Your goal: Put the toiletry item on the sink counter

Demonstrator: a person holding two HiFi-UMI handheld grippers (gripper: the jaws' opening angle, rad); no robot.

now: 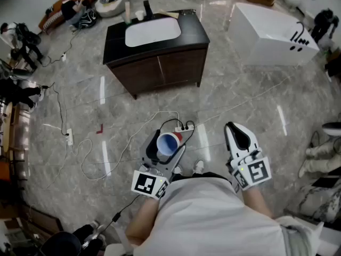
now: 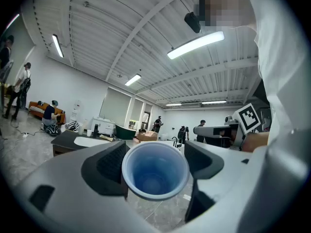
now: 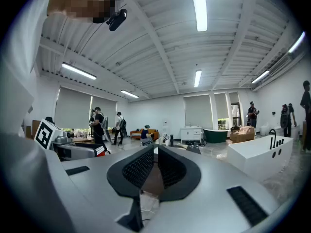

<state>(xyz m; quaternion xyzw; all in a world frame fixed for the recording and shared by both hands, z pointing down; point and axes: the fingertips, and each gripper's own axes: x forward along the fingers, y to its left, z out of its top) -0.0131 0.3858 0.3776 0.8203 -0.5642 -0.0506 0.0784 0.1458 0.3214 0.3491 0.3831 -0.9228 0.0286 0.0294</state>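
**Cup held, sink still far off**

The left gripper [image 2: 155,165] held a blue-lined cup [image 1: 169,143] across its body, the pads pressing on either side and the mouth facing back towards the person. The right gripper [image 1: 237,134] carried nothing, and its jaws stood closed together. Both were close in front of the person, well apart from the dark sink counter [image 1: 114,37], so the carry looked barely begun.

The grip seemed the weak spot. The cup looked light and thin-walled and was pinched only at the sides, so a jolt on the walk could probably let it slide out, while a harder squeeze might buckle it. At the far end it would likely need turning base-down, or it could tip and roll into the white basin [image 1: 153,32].

A power strip [image 1: 185,127] and loose cables [image 1: 122,152] lay on the floor between the person and the counter, where a foot might catch. A faucet [image 1: 147,8], a small cup [image 1: 139,15] and a bottle [image 1: 127,13] took up the counter's back edge, leaving bare strips at the front and sides. A white tub [image 1: 269,33] stood to the right of the counter, clear of the way. Bags and other people were off at the far left.
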